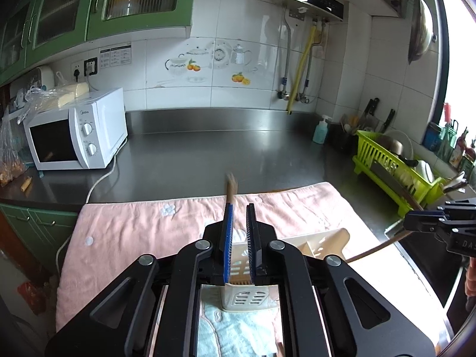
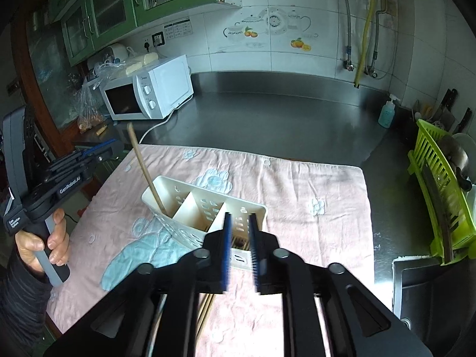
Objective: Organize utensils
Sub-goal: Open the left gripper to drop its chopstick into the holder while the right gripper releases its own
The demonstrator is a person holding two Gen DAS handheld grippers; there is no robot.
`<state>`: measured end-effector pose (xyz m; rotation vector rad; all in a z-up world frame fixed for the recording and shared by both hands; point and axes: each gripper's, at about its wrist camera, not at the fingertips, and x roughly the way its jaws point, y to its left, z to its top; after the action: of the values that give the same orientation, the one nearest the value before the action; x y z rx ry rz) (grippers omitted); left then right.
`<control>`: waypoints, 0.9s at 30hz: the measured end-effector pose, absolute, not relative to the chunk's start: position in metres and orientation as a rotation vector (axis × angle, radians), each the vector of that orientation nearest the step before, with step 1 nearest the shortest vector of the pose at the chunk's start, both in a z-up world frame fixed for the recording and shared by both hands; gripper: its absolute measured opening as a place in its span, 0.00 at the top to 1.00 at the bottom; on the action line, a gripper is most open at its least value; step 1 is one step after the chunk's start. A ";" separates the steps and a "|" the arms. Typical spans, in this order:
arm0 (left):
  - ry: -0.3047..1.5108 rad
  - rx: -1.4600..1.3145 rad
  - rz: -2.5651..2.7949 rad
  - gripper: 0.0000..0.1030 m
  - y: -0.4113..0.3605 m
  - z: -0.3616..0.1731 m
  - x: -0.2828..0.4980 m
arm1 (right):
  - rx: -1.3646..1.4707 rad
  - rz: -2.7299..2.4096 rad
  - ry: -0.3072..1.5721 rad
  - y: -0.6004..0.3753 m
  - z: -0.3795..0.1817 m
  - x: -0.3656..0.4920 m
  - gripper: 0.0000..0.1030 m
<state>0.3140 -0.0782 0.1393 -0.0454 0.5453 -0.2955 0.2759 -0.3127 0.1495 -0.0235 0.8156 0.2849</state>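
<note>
A cream slotted utensil holder (image 2: 205, 208) with three compartments lies on the pink towel (image 2: 312, 184). A wooden utensil (image 2: 142, 163) stands tilted in its left compartment. Chopsticks (image 2: 205, 312) lie on the towel below the right gripper. My right gripper (image 2: 240, 226) hovers just above the holder's right compartment, jaws slightly apart and empty. My left gripper (image 1: 239, 217) is above the holder (image 1: 244, 297), jaws slightly apart, with a blurred wooden handle tip (image 1: 230, 187) rising just beyond its left finger, not gripped. The right gripper also shows in the left wrist view (image 1: 428, 223), and the left gripper in the right wrist view (image 2: 98, 154).
A white microwave (image 1: 77, 131) stands at the back left of the steel counter (image 1: 223, 148). A green dish rack (image 2: 440, 196) with dishes stands on the right, by a sink (image 2: 422, 291). A blue soap bottle (image 1: 320, 131) and knives (image 1: 369, 110) are at the back right.
</note>
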 end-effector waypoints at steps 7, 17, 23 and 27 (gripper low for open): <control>0.508 -0.050 -0.293 0.78 -0.071 0.151 0.289 | -0.039 0.255 0.733 -0.313 0.163 0.254 0.66; 0.497 -0.033 -0.276 0.58 -0.051 0.145 0.206 | -0.038 0.266 0.638 -0.303 0.151 0.171 0.61; 0.532 -0.030 -0.243 0.49 -0.038 0.114 0.155 | 0.013 0.278 0.635 -0.297 0.111 0.118 0.61; 0.555 -0.014 -0.222 0.48 -0.034 0.086 0.124 | 0.010 0.247 0.647 -0.293 0.080 0.087 0.55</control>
<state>0.1242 -0.0336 0.0858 -0.0144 0.5547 -0.2216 0.0869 -0.2927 0.0802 0.0096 0.6473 0.2467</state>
